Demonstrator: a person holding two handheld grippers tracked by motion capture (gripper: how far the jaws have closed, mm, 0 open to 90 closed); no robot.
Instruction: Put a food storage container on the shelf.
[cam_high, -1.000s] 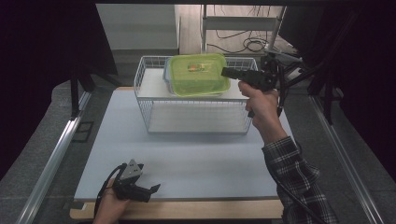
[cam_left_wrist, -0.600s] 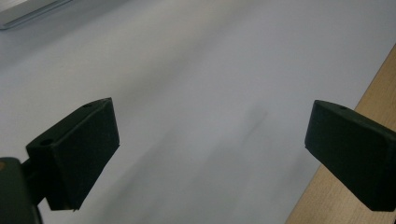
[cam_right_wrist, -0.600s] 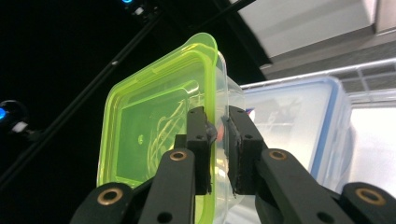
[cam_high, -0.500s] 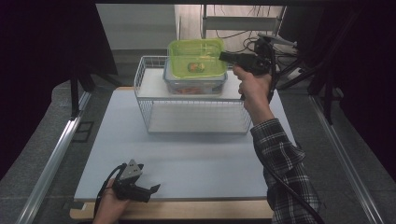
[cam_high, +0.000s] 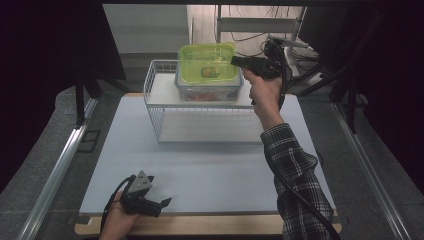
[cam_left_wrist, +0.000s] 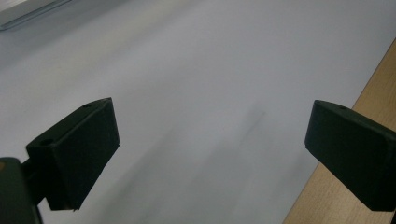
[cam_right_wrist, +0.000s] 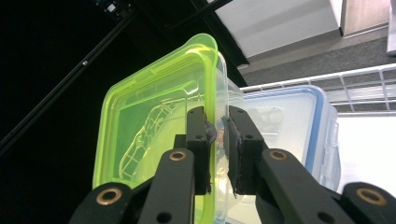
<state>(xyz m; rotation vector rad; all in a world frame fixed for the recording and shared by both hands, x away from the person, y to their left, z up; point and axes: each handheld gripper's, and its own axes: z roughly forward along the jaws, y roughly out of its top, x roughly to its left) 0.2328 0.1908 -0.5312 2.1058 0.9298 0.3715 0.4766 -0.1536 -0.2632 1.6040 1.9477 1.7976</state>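
Since the earlier frames, right gripper (cam_high: 239, 61) is carrying the green-lidded container (cam_high: 207, 64) farther back, above the wire basket (cam_high: 155, 107). High view: left gripper (cam_high: 161, 204) is resting at the table's (cam_high: 210, 170) near edge. Left gripper view: jaws are standing wide, nothing between. Right gripper view: right gripper (cam_right_wrist: 218, 135) is pinching the green-lidded container (cam_right_wrist: 154, 112) by its rim, a blue-lidded container (cam_right_wrist: 299, 116) sitting behind.

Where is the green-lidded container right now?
In the high view, the green-lidded container is held by its right edge in the right gripper, above the far right of the wire basket and its blue-lidded container.
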